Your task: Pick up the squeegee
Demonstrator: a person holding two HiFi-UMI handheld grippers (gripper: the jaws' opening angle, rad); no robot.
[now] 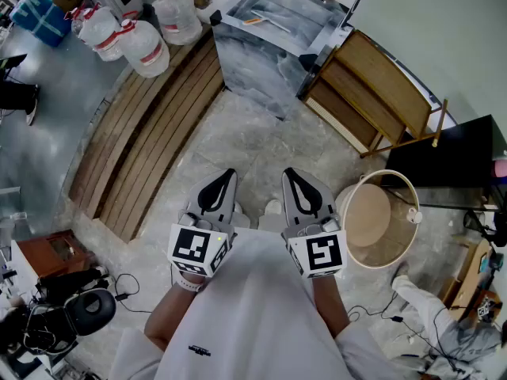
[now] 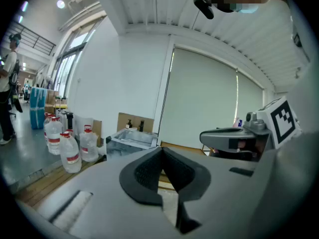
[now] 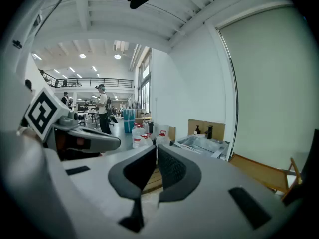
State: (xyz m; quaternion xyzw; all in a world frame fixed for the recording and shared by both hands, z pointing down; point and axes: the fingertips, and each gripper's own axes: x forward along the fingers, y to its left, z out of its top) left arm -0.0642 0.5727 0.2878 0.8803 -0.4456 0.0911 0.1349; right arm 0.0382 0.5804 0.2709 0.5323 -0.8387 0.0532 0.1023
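Both tools were held close in front of the person's chest, side by side and pointed a little downward, with nothing in either. The left tongs (image 1: pixel 226 179) had their dark pads together at the tip, and the right tongs (image 1: pixel 293 177) were likewise shut and empty. Ahead, across a stretch of bare stone floor (image 1: pixel 253 149), stood a grey marbled tabletop (image 1: pixel 253 74) with a few long things lying on it. The squeegee (image 1: pixel 272 20) was most likely the long pale tool there with an orange end, though it was too small to be sure. Water jugs (image 1: pixel 142 46) stood on a wooden slatted platform (image 1: pixel 150 133) to the left of the tabletop, a wooden rack (image 1: pixel 372 93) leaned beside it on the right, and a round basket (image 1: pixel 400 240) sat on the floor near the person's right side. As a judgement, the task had barely begun: this was the approach, with both tongs well apart from the tabletop and nothing reached for yet. The next move would call for walking up to the tabletop, parting one pair of tongs, and lining its pads across the tool's handle before closing. The handle looked thin and lay flat, so a low, level approach would probably be needed to get a pad beneath it.
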